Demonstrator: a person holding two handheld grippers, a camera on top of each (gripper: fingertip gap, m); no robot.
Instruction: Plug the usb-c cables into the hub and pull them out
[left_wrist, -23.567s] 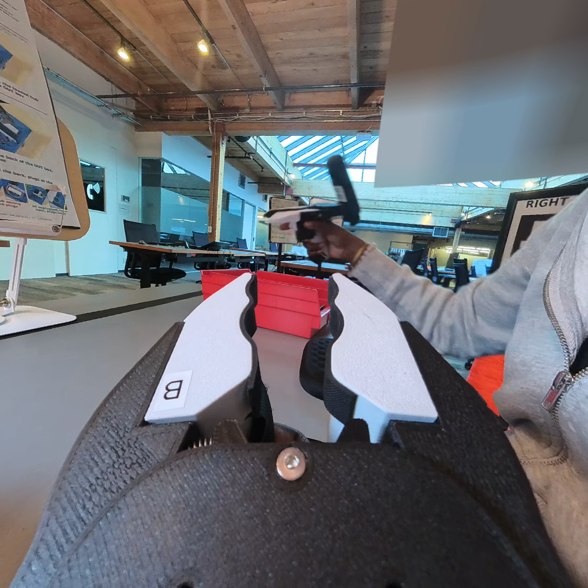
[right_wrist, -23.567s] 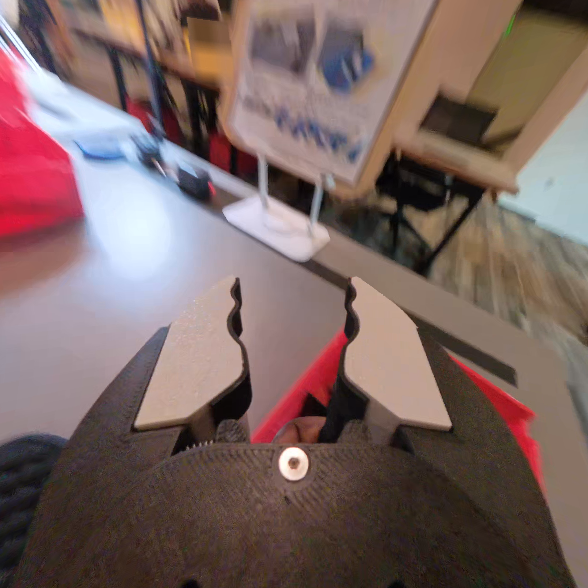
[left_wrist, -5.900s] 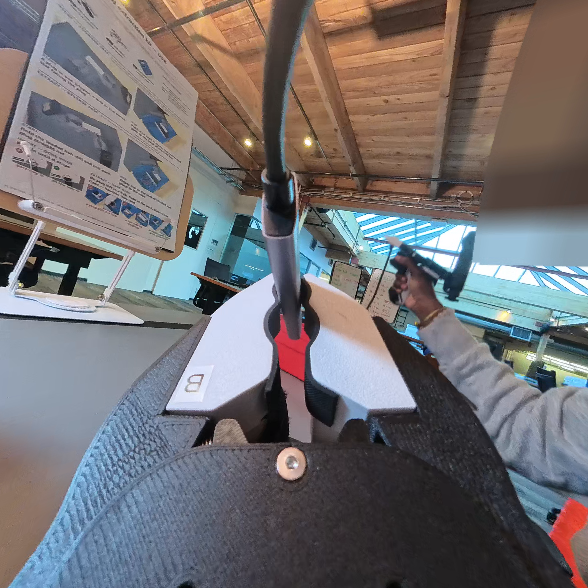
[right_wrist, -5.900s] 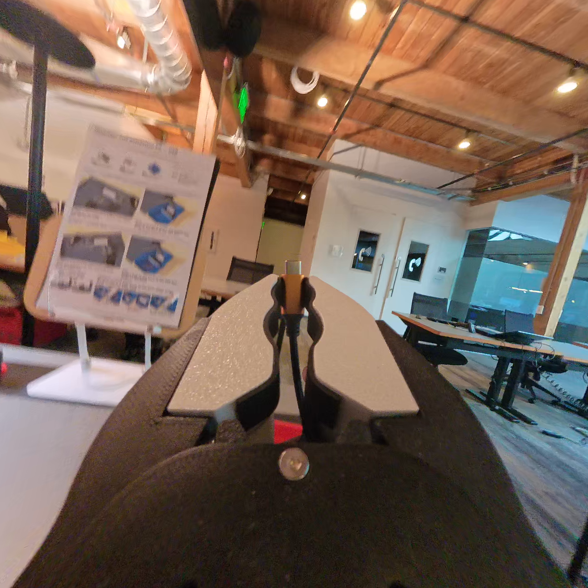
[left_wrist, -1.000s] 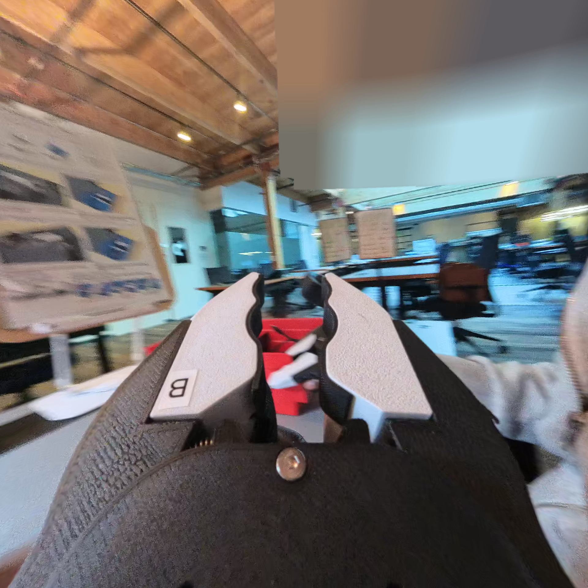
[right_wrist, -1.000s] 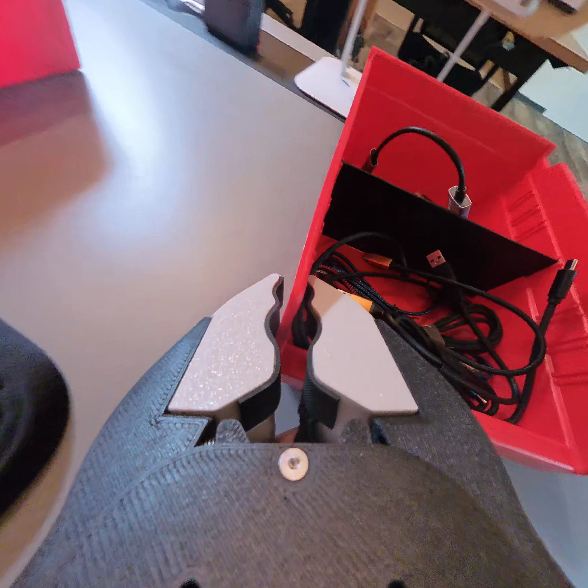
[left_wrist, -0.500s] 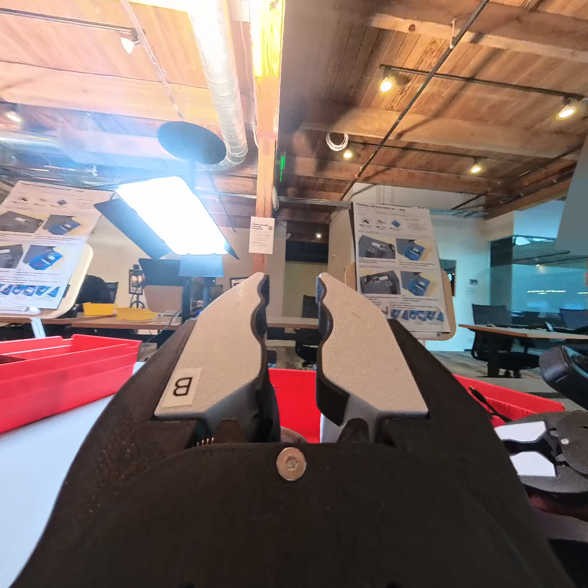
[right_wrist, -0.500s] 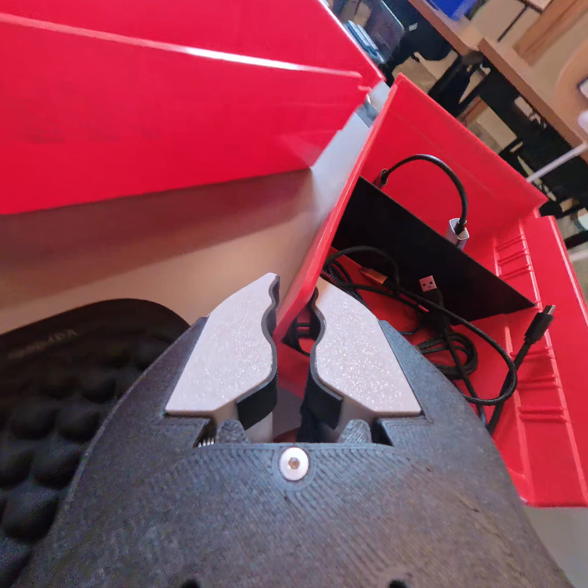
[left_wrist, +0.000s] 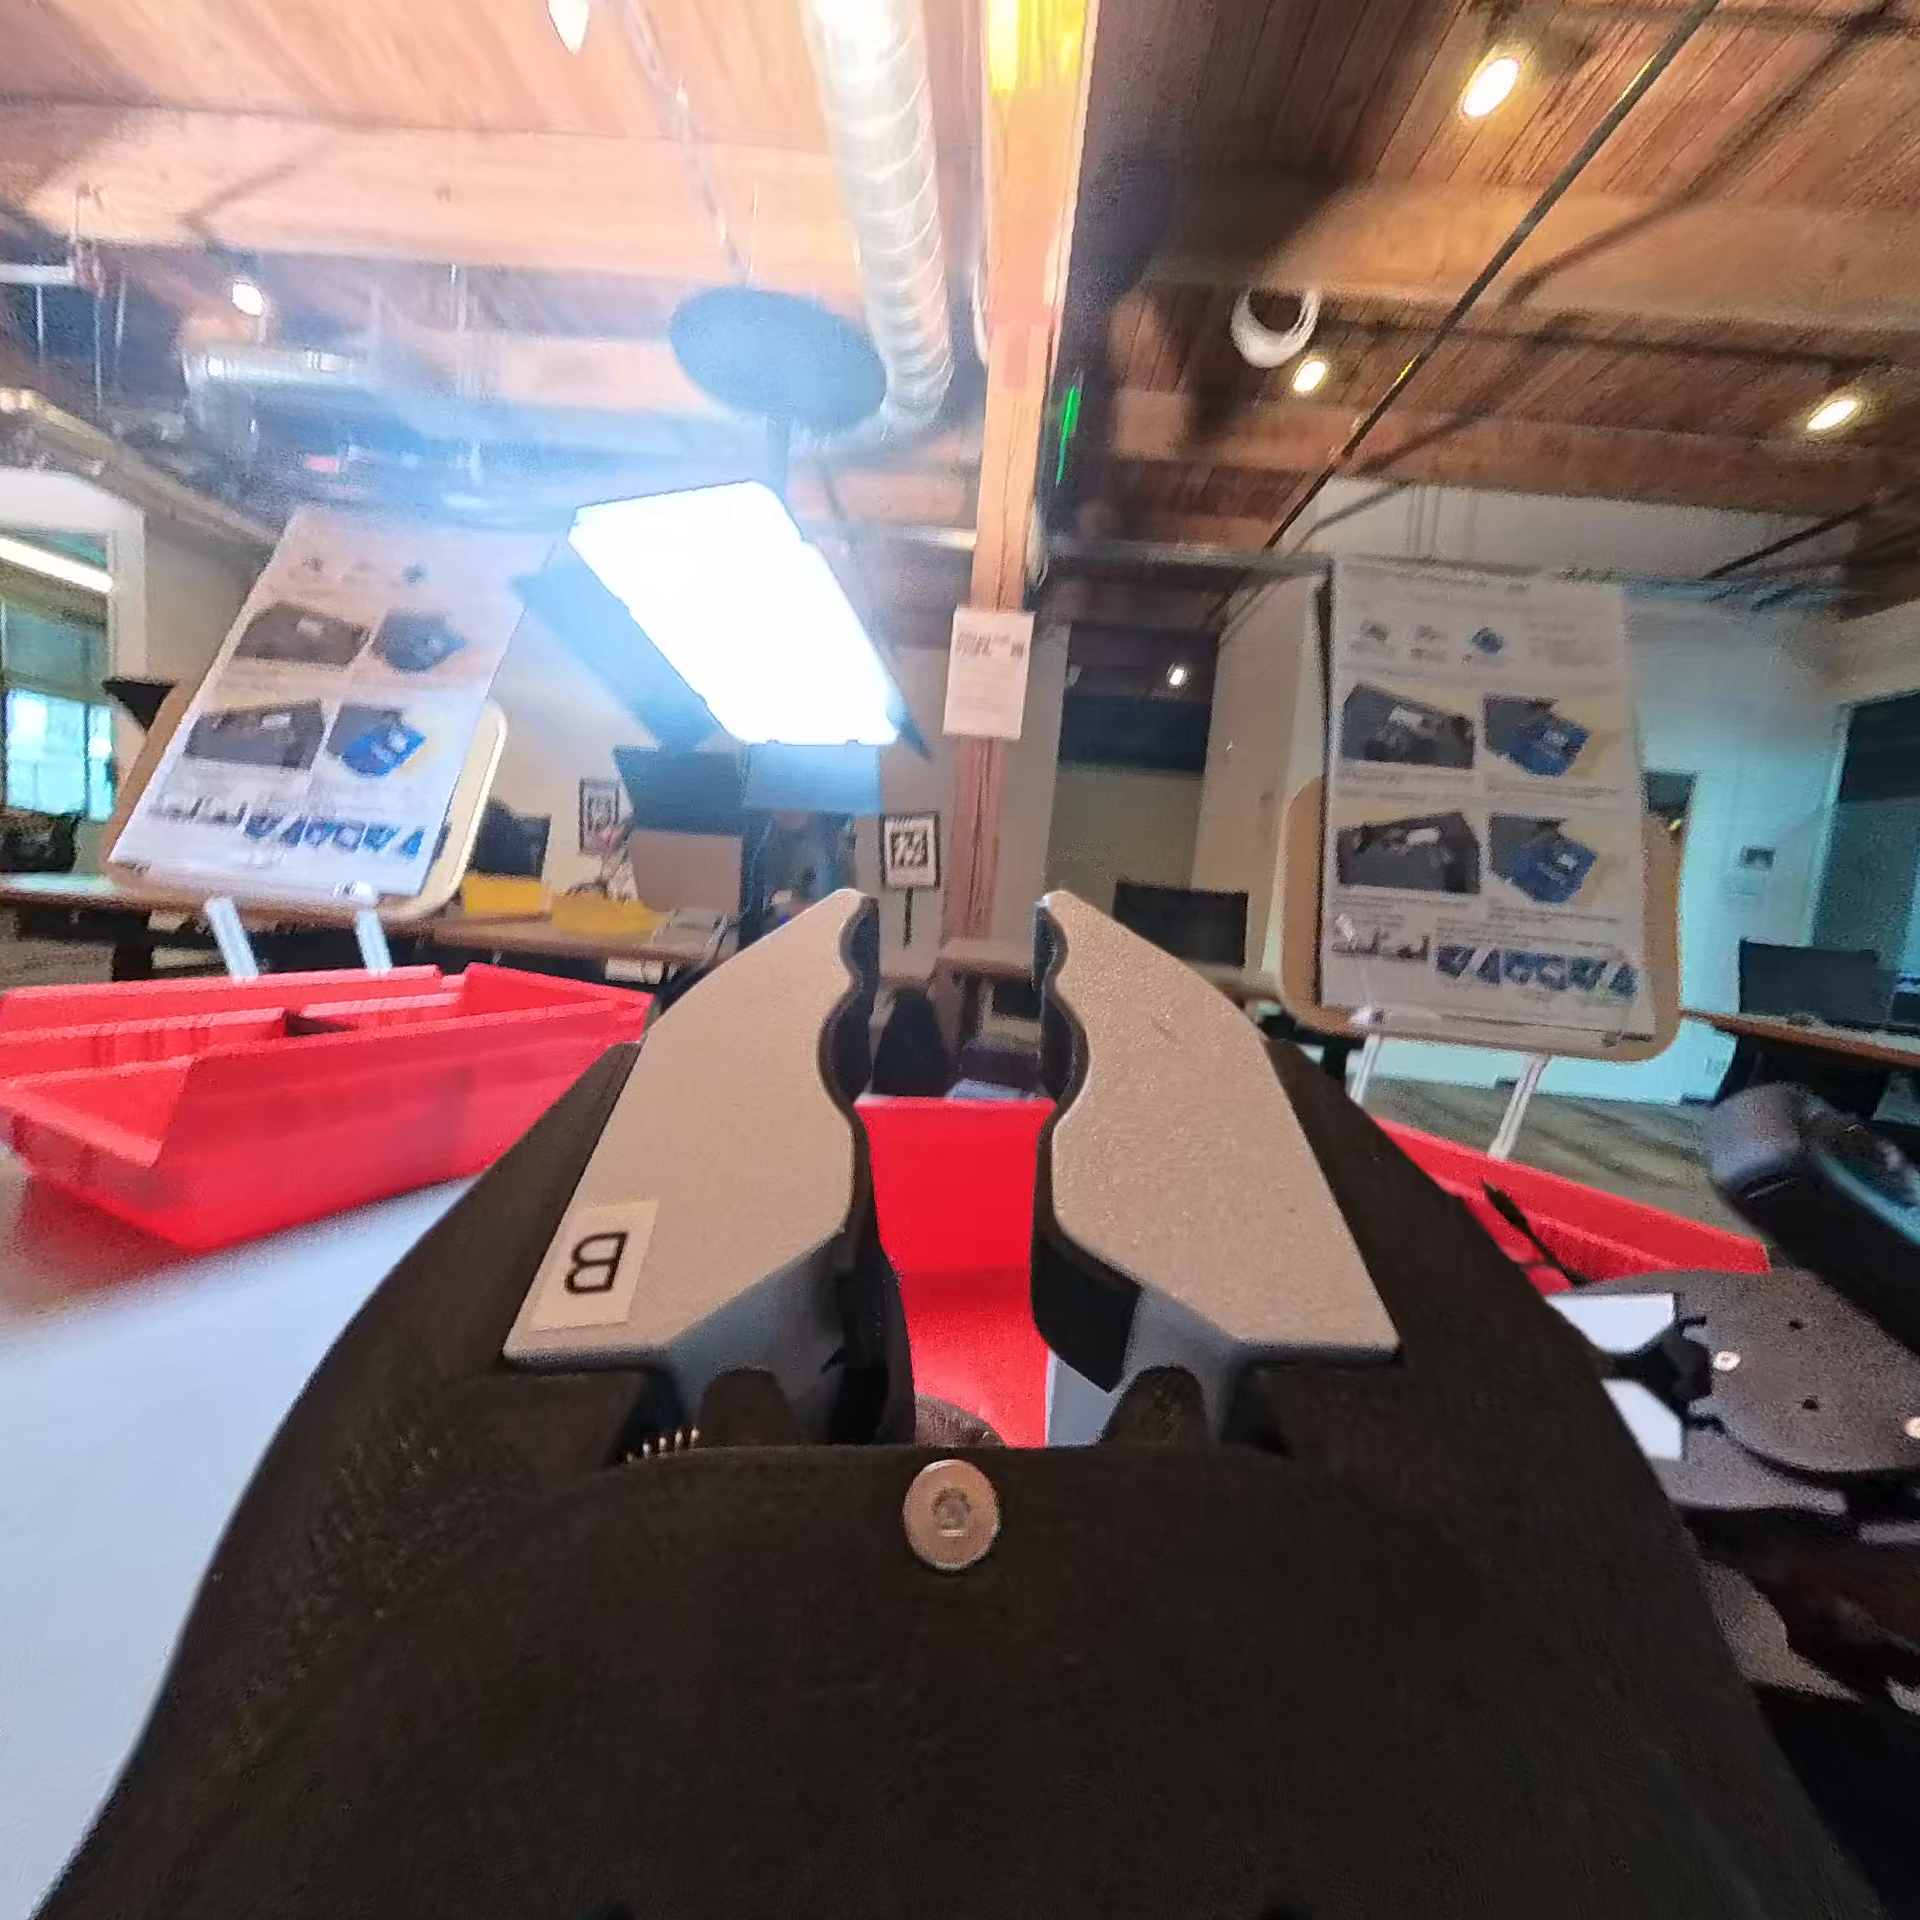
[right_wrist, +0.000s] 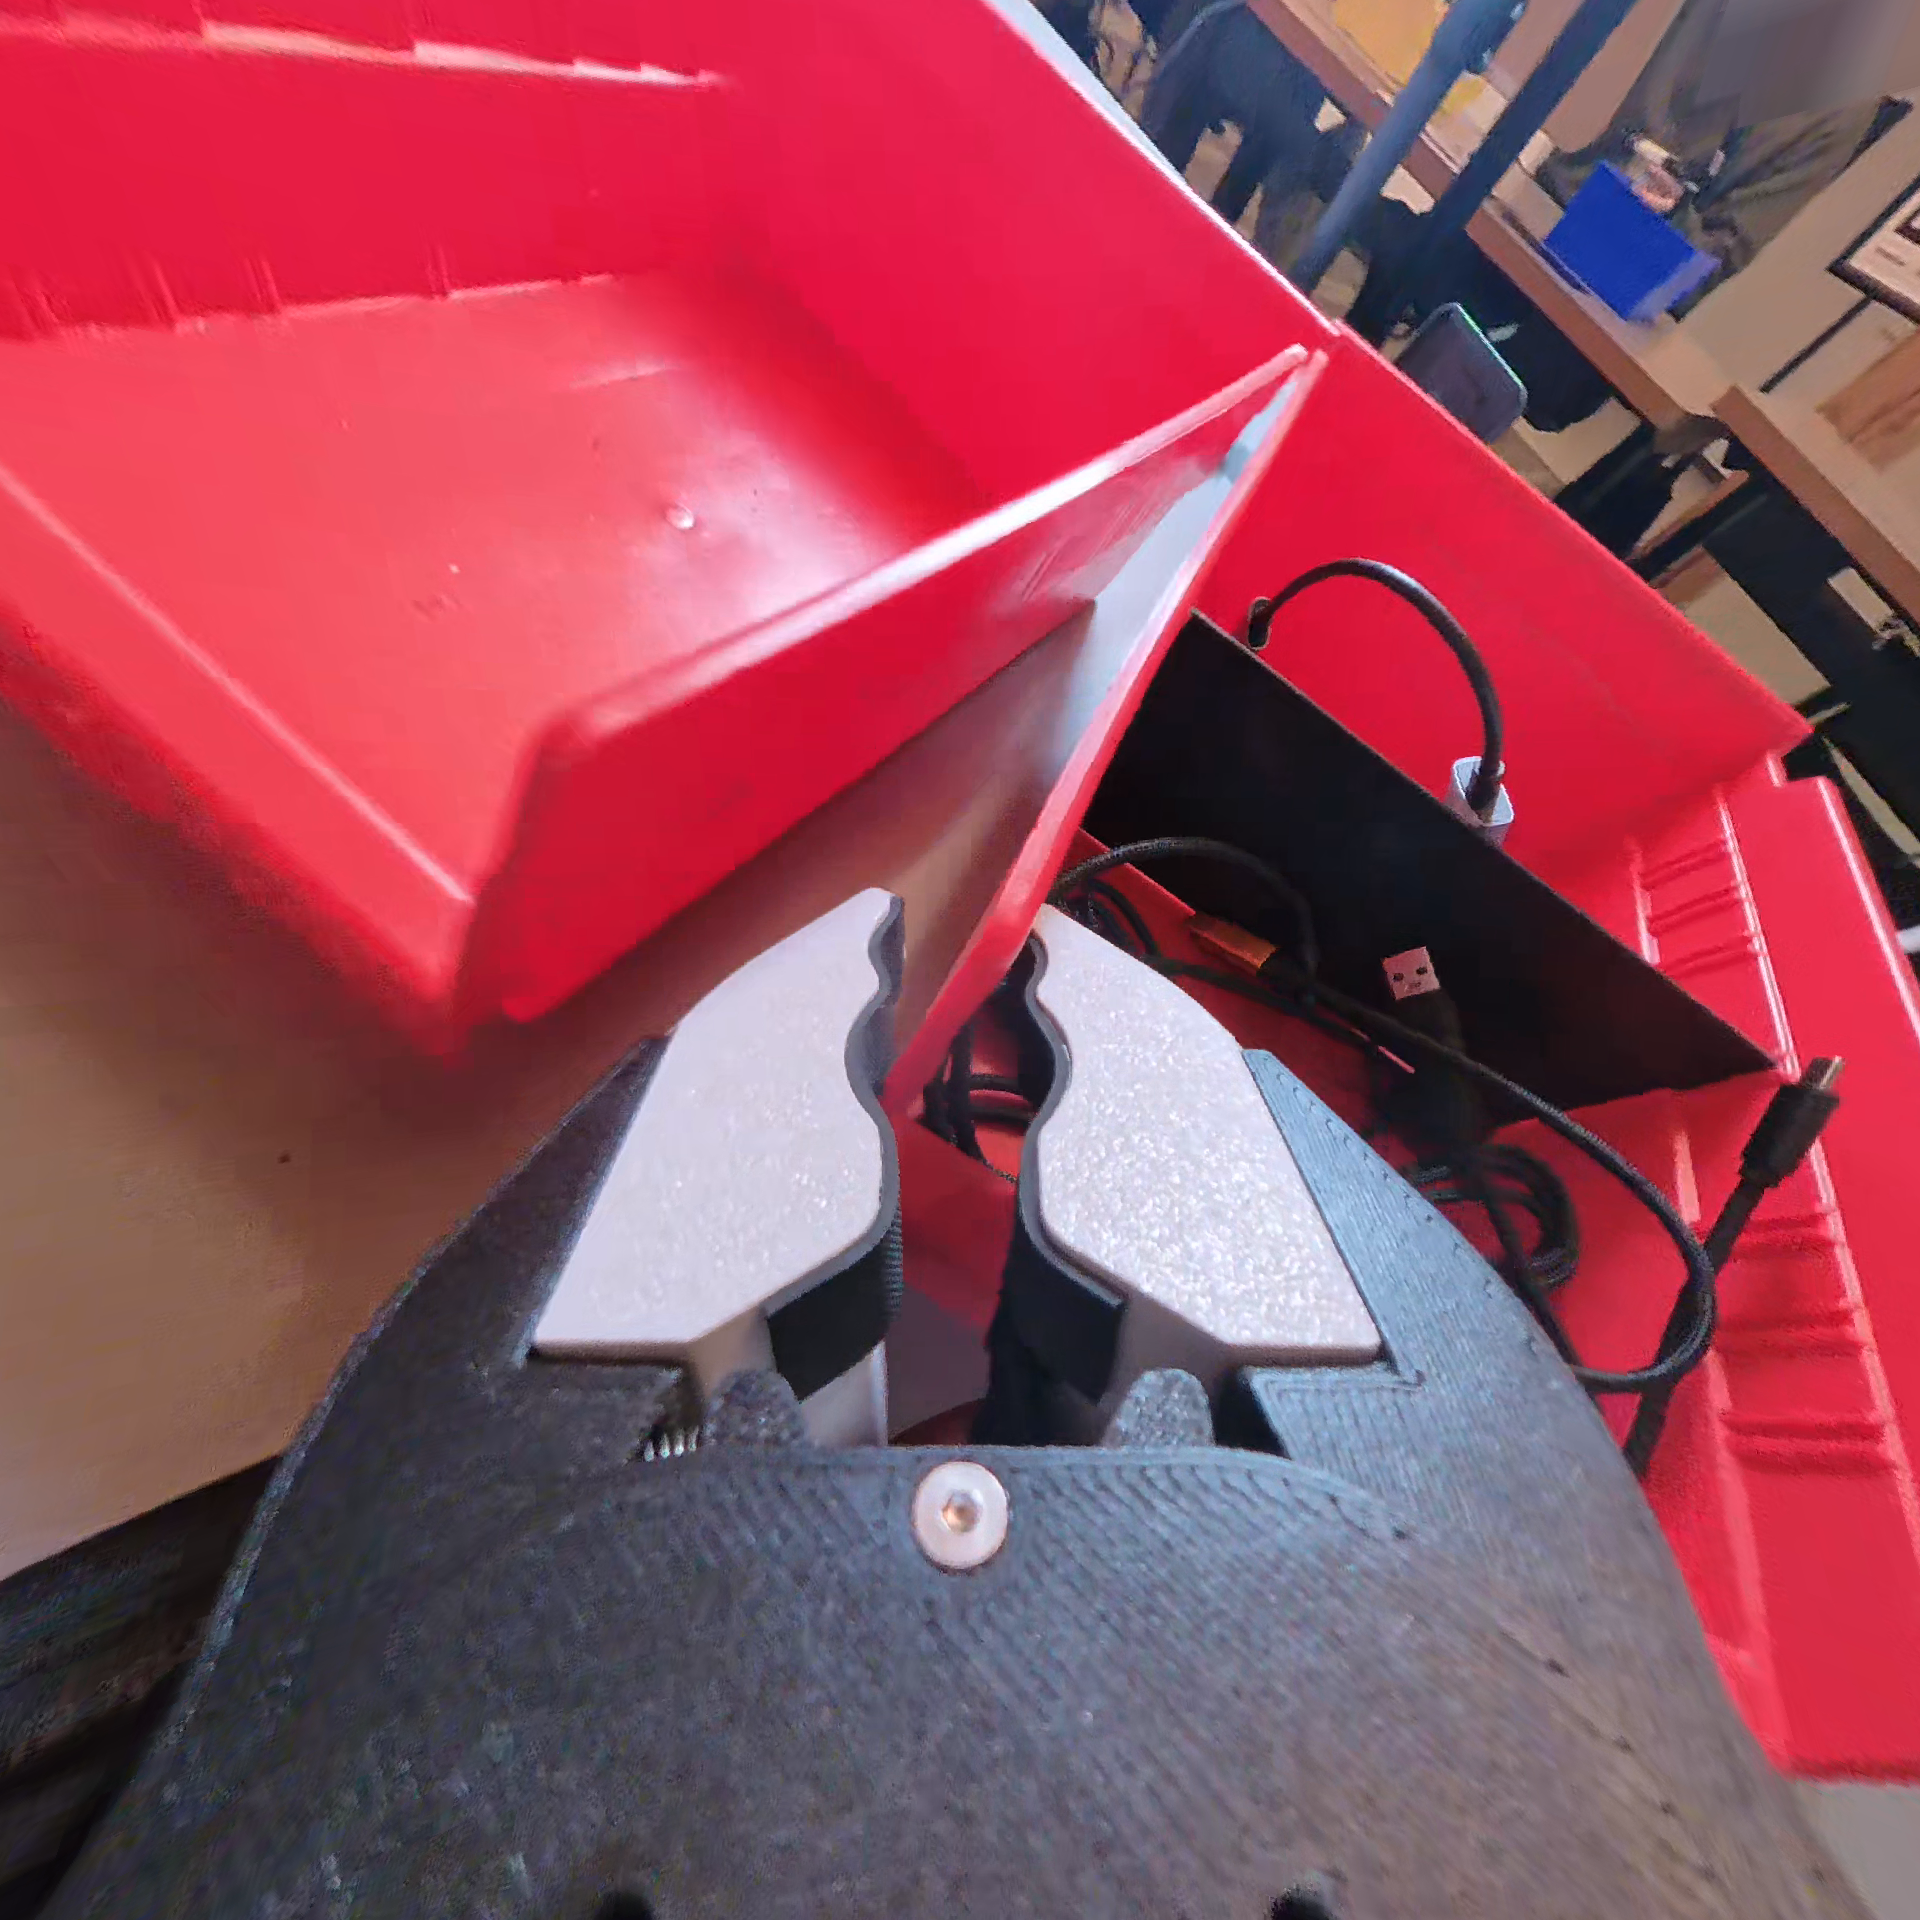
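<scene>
My left gripper (left_wrist: 951, 925) is spread with nothing between its fingers; one finger carries a lettered sticker (left_wrist: 594, 1262) (posters behind too blurred to read). Only my right view shows the cables (right_wrist: 1475, 1122) and hub (right_wrist: 1481, 800) in the red bin (right_wrist: 1766, 1299). My right gripper (right_wrist: 961, 935) is spread, straddling the bin's wall.

Two red plastic bins (right_wrist: 436, 582) (right_wrist: 1558, 644) on one grey bench (right_wrist: 135, 1195), one black divider (right_wrist: 1455, 935), one grey USB hub (right_wrist: 1481, 800), one tangle of black cables (right_wrist: 1496, 1184), two instruction posters on stands (left_wrist: 312, 717) (left_wrist: 1481, 800), one lit panel lamp (left_wrist: 727, 613).
</scene>
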